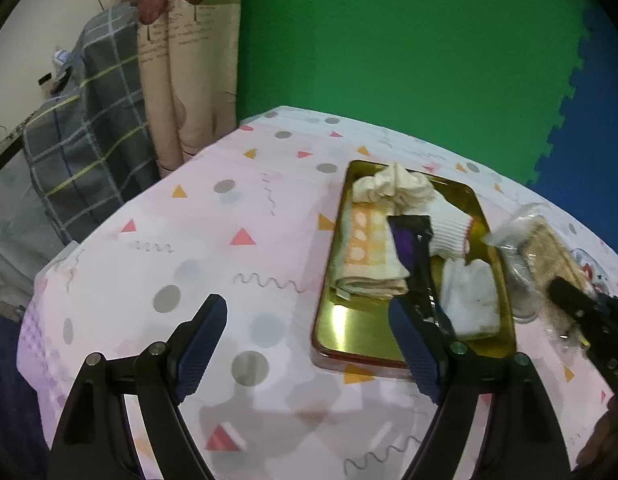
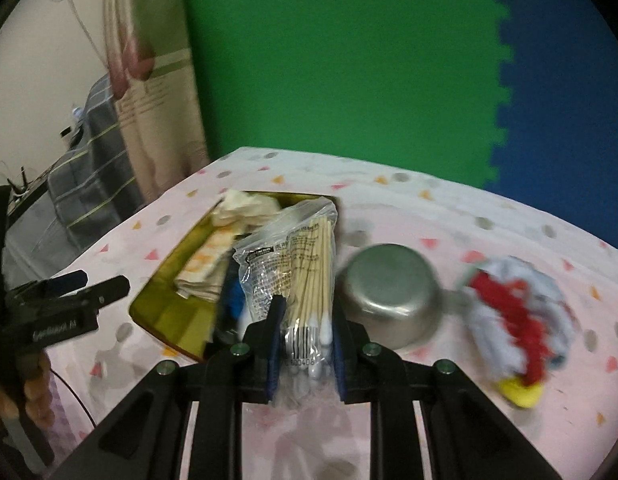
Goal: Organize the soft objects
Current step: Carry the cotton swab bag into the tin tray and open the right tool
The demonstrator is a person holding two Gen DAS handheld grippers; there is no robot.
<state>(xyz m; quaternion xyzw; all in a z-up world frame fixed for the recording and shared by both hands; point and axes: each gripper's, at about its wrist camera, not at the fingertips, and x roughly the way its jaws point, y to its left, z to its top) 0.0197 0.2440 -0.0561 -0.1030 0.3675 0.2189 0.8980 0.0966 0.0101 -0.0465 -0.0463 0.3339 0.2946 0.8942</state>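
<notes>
The right gripper (image 2: pixel 303 332) clamps the swab bag (image 2: pixel 297 264), its length running ahead along the jaws. The tray (image 1: pixel 361 332) lies ahead-left. The left gripper (image 1: pixel 309 344) gapes empty.

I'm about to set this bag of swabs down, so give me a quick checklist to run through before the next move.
1. Right gripper shut on the bag of cotton swabs: ok.
2. Left gripper open with nothing between its pads: ok.
3. Free room in the gold tray: ok, its near end is bare.
4. Metal pot clear of the bag: cannot tell, blurred and close.
5. Picture sharp enough to aim: not ok, the right view is smeared.
</notes>
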